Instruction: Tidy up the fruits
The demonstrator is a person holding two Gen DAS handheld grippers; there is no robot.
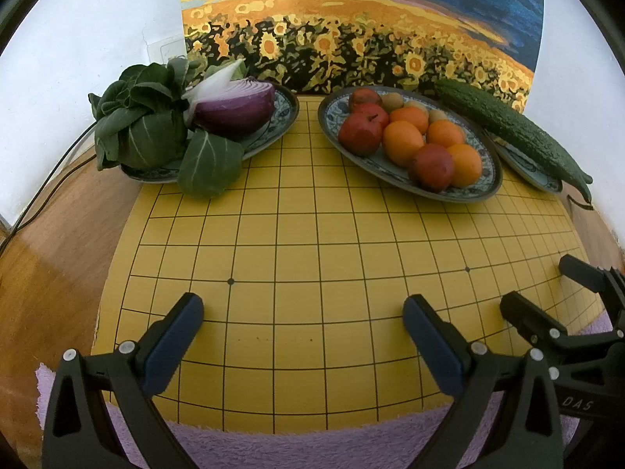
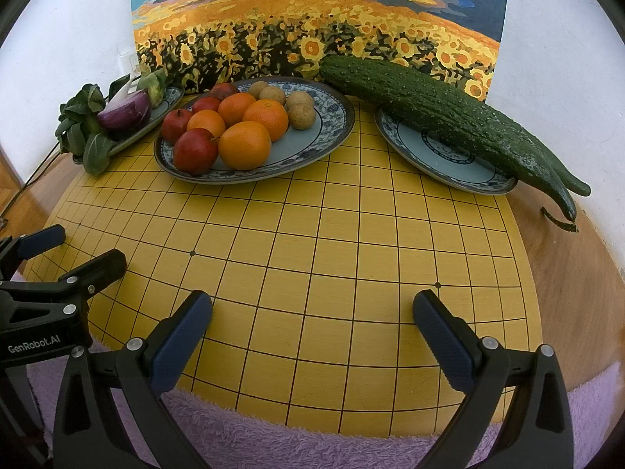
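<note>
Nearest the cameras, both tools hung low over the near edge of the yellow Go board (image 2: 312,258), which rested on a lilac towel (image 2: 273,441). The left gripper (image 1: 302,328) stood spread wide, its blue pads apart and nothing between them, touching nothing. The right gripper (image 2: 312,326) was likewise splayed and empty, just to the right of its partner.

Farther off, at the middle of the board's far side, sat the oval blue-patterned plate (image 2: 328,133) with the fruit heaped together: oranges (image 2: 245,144), red apple-like fruits (image 2: 195,151) and small brown round fruits (image 2: 300,116), touching one another. The oranges and red fruits looked firm, smooth and moderately heavy, likely to roll; each would best be pinched across its widest middle with gentle pressure. The small brown ones seemed light with thin shells, so a soft squeeze would suit.

To the far left, a plate held a halved red onion (image 1: 234,107) and leafy greens (image 1: 144,129). To the far right, a bumpy cucumber (image 2: 441,117) lay across a round plate (image 2: 449,164), overhanging it. Behind stood a sunflower painting (image 2: 312,19).
</note>
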